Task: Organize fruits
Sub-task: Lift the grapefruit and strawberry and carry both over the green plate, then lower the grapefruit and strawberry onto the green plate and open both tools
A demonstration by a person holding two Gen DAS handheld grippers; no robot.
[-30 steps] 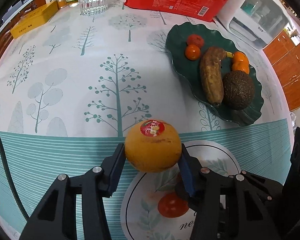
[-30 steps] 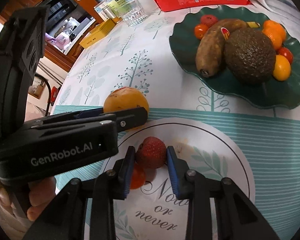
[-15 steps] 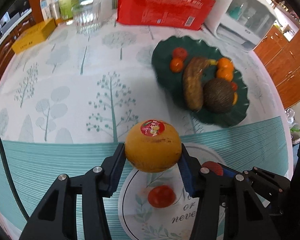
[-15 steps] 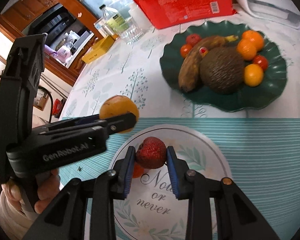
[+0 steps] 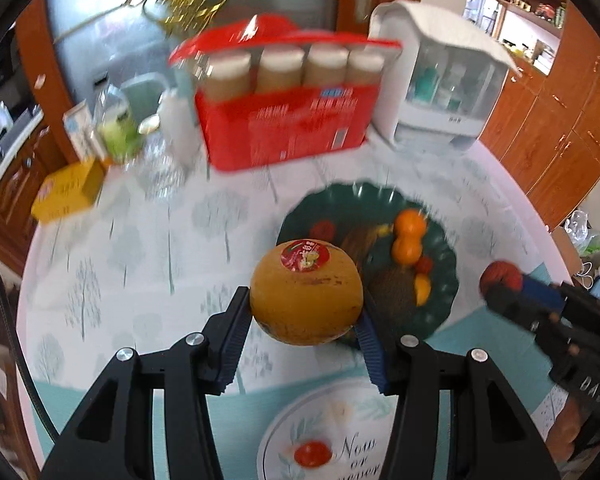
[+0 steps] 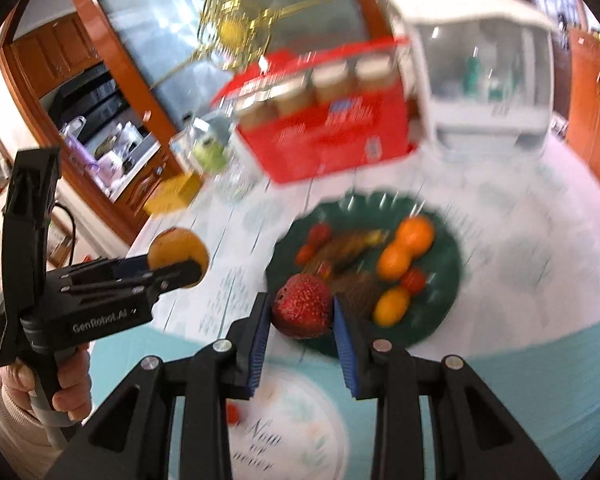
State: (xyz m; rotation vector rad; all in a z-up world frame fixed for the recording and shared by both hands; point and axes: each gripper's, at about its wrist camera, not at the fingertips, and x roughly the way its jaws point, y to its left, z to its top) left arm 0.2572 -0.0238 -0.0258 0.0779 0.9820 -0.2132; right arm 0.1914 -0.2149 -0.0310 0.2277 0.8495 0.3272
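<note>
My left gripper (image 5: 302, 320) is shut on a large orange (image 5: 305, 292) with a red sticker and holds it high above the table; the orange also shows in the right wrist view (image 6: 178, 250). My right gripper (image 6: 300, 320) is shut on a red strawberry (image 6: 303, 311), also lifted; it shows at the right of the left wrist view (image 5: 500, 276). The dark green plate (image 5: 446, 280) beyond holds a banana, an avocado, small oranges and red fruits; it also shows in the right wrist view (image 6: 440, 320). A small tomato (image 5: 312, 454) lies on the white round mat (image 5: 340, 420).
A red box of jars (image 5: 284, 120), a white plastic cabinet (image 5: 440, 92), a yellow box (image 5: 68, 190), a glass and bottles stand at the table's far side. Wooden cabinets are at right. The view is motion-blurred.
Both grippers have risen well above the table with their fruits and tilted up, so the room's far side now shows. The tomato stays on the mat.
</note>
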